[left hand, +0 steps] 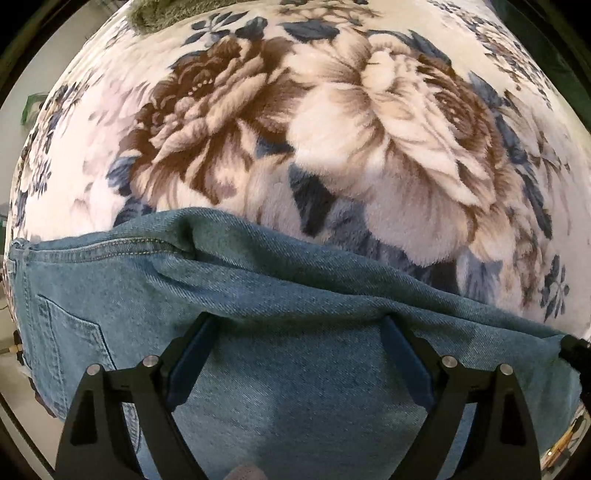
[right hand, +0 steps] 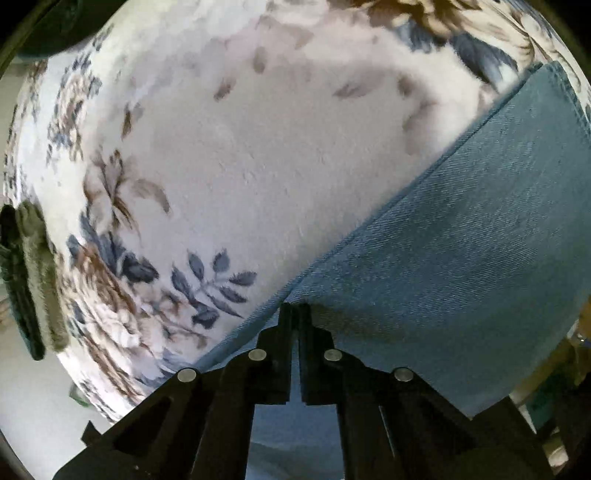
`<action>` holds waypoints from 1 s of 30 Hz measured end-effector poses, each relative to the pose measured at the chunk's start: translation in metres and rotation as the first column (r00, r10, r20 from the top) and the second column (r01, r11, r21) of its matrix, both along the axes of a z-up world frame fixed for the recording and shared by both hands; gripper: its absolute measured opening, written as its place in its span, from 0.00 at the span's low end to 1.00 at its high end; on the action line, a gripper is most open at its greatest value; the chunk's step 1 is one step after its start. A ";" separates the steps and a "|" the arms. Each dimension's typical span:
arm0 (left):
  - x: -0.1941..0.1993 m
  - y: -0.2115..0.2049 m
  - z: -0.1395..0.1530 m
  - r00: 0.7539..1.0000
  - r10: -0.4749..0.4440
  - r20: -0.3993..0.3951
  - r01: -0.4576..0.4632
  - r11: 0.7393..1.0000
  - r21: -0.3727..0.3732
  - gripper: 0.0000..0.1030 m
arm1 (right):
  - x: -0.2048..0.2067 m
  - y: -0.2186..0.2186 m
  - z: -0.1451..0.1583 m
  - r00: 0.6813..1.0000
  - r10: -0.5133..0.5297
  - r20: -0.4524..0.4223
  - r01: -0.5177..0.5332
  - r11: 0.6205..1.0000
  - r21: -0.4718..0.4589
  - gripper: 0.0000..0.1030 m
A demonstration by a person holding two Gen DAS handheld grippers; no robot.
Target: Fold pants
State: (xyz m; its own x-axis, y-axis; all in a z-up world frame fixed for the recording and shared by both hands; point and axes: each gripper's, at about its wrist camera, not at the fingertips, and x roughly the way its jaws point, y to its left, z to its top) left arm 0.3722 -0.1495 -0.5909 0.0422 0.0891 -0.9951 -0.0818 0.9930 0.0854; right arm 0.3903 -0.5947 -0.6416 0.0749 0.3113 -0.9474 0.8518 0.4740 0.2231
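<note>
Blue denim pants (left hand: 295, 295) lie on a floral blanket (left hand: 332, 129), with a back pocket (left hand: 70, 332) at the left and a raised fold ridge running to the right. My left gripper (left hand: 297, 328) points down over the denim, jaws wide open and nothing pinched between its fingers (left hand: 195, 343). In the right wrist view the pants (right hand: 461, 258) fill the lower right, their seamed edge running diagonally. My right gripper (right hand: 295, 310) is shut on that edge, fingertips together with the cloth puckered around them. Part of it shows as a black piece (left hand: 574, 349) at the ridge's end.
The plush blanket (right hand: 240, 147) covers the whole surface beyond the pants. A dark green fuzzy item (right hand: 33, 277) lies at the blanket's left edge, also seen as a green fuzzy patch (left hand: 166, 16) at the top. Pale floor (right hand: 37, 406) shows past the blanket's border.
</note>
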 end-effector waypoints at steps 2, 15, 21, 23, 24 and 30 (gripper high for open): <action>0.002 0.001 0.000 1.000 -0.004 0.000 0.004 1.000 -0.001 0.89 | 0.003 -0.014 0.012 0.999 0.040 0.036 -0.037 0.996 -0.086 0.00; -0.037 -0.030 0.045 0.999 -0.049 0.011 0.050 0.992 -0.116 0.89 | -0.155 -0.100 0.058 0.991 -0.015 0.135 0.018 1.000 -0.017 0.56; -0.062 -0.049 -0.006 0.996 -0.075 -0.050 0.068 0.989 -0.130 0.95 | -0.257 -0.162 0.010 0.953 -0.254 0.165 0.257 0.966 0.001 0.56; -0.058 -0.050 -0.011 0.997 -0.073 -0.037 0.068 0.988 -0.136 1.00 | -0.261 -0.169 -0.003 0.934 -0.276 0.228 0.281 0.960 0.009 0.56; -0.056 -0.051 -0.013 0.997 -0.073 -0.040 0.067 0.989 -0.132 1.00 | -0.264 -0.178 -0.007 0.907 -0.309 0.286 0.317 0.948 0.021 0.56; -0.041 -0.048 -0.021 0.996 -0.049 -0.068 0.042 0.994 -0.102 1.00 | -0.255 -0.204 -0.032 0.738 -0.440 0.511 0.404 0.895 0.187 0.55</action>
State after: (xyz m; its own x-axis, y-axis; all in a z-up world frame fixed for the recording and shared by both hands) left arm 0.3310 -0.1975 -0.6122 -0.0261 -0.0120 -0.9996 -0.0337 0.9994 -0.0111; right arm 0.1350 -0.7988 -0.6736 0.6929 0.1807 -0.6980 0.6998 0.0645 0.7114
